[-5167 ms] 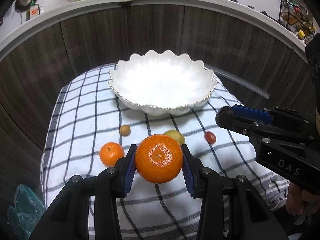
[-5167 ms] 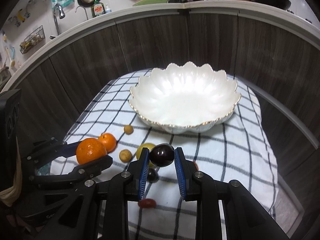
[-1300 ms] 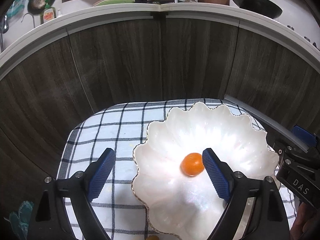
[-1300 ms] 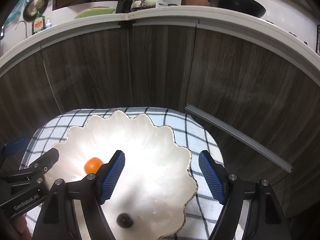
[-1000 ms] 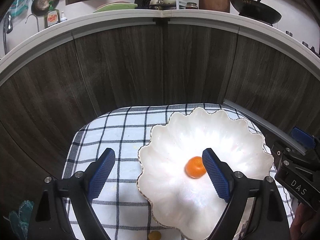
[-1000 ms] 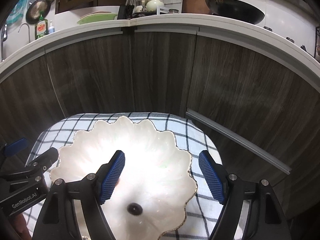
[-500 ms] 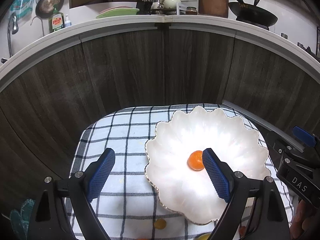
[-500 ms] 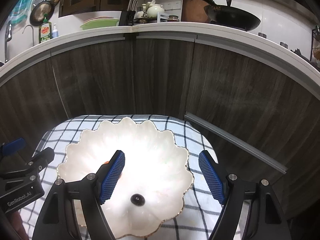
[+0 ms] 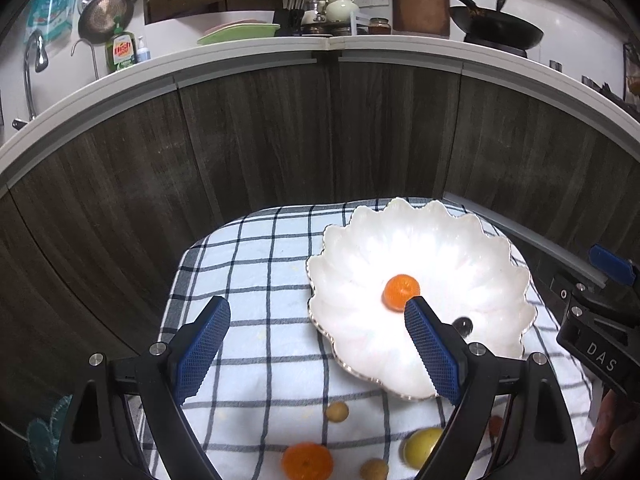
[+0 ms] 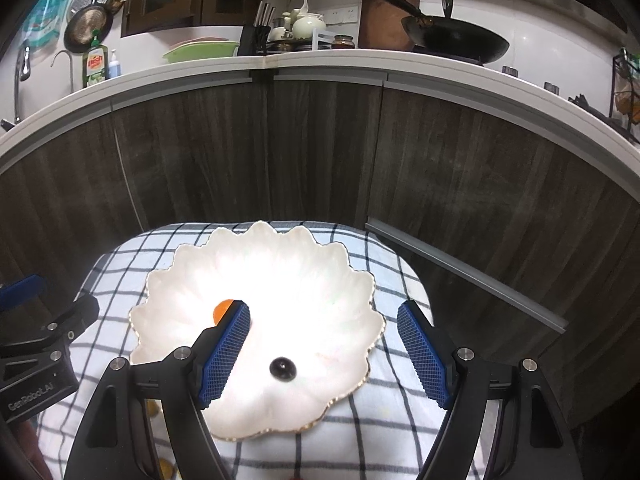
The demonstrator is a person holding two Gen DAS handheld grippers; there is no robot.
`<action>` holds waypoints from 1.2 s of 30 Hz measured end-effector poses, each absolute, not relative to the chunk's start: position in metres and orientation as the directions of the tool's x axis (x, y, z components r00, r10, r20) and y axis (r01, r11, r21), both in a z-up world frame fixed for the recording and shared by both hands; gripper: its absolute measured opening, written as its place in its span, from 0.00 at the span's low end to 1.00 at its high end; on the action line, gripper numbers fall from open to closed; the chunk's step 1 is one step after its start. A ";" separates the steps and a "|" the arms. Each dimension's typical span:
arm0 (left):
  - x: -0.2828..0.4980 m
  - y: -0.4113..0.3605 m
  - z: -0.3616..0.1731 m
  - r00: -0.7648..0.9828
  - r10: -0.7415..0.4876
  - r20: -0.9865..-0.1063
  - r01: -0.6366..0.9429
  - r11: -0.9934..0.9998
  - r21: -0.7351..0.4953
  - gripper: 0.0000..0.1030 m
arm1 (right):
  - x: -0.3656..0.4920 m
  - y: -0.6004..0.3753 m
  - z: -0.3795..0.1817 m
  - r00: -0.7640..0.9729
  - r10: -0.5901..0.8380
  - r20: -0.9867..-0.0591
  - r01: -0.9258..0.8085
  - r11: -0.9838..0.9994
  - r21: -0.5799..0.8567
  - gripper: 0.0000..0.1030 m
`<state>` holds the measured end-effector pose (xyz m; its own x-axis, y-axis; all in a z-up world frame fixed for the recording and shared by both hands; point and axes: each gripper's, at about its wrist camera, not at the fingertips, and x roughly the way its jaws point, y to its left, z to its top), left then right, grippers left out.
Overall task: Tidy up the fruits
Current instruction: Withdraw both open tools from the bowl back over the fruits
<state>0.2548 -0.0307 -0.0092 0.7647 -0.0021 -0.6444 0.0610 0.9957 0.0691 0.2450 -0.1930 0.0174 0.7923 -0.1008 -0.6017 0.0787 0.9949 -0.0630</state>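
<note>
A white scalloped bowl (image 9: 472,240) (image 10: 320,264) sits on a checked cloth. In it lie an orange mandarin (image 9: 401,287) (image 10: 222,309) and a small dark plum (image 9: 463,325) (image 10: 283,368). My left gripper (image 9: 316,348) is open and empty, above the cloth at the bowl's near left. My right gripper (image 10: 324,350) is open and empty, above the bowl's near side. On the cloth in front of the bowl lie another mandarin (image 9: 307,461), a yellow-green fruit (image 9: 422,446), two small brown fruits (image 9: 337,412) (image 9: 374,469) and a red one (image 9: 496,425).
The checked cloth (image 9: 256,272) covers a small table set against dark wood cabinet fronts (image 9: 280,152). A white counter (image 9: 360,46) above carries dishes, a wok and a soap bottle. The right gripper's body (image 9: 600,320) shows at the right of the left wrist view.
Both grippers let go of their fruit into the bowl and have drawn back and up. The loose fruits in front of the bowl have come into the left wrist view.
</note>
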 end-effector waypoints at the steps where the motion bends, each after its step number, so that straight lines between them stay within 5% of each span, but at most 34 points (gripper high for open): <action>1: 0.251 -0.030 -0.010 0.766 0.000 -0.643 0.063 0.995 0.074 0.87 | 0.242 -0.192 0.018 0.793 -0.104 -0.600 0.080 0.995 -0.067 0.75; 36: 0.151 -0.011 -0.042 0.745 -0.030 -0.666 0.101 0.993 0.069 0.87 | 0.148 -0.177 -0.010 0.763 -0.060 -0.644 0.049 0.998 -0.035 0.75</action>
<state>0.1512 -0.0110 -0.0417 0.7454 -0.0298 -0.6659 0.1010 0.9925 0.0687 0.1481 -0.1765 -0.0104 0.7630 -0.0598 -0.6436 0.0491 0.9982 -0.0346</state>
